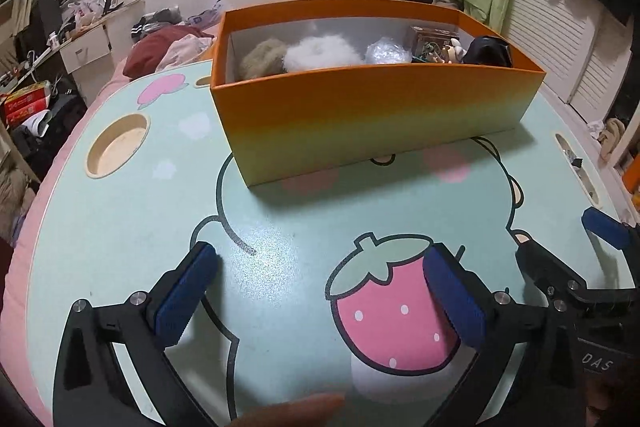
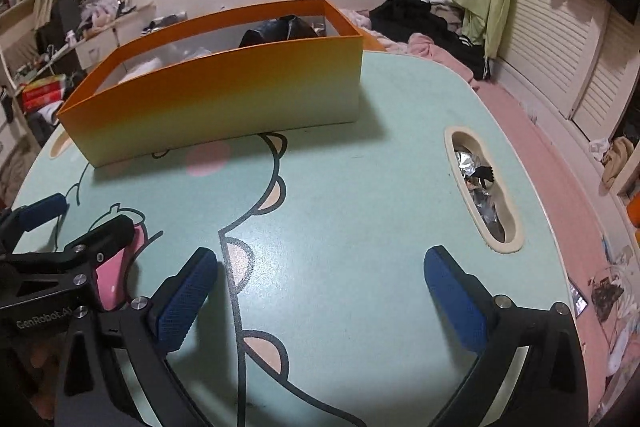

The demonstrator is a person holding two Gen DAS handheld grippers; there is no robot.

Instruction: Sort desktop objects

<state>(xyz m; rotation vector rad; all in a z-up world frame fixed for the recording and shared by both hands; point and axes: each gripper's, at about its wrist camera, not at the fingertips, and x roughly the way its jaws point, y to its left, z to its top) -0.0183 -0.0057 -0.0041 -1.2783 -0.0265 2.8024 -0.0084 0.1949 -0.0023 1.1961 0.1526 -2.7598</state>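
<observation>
Both jaws wide open, empty, above table (image 1: 280, 219)

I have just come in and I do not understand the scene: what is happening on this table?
A person is tidying a small table with a hand-held gripper in each hand. The loose things, among them a white fluffy item and a black item, already lie in the orange box at the back. The left gripper and the right gripper are both open and empty, low over the bare tabletop in front of the box. Some foil scraps sit in a slot at the table's right edge.
</observation>
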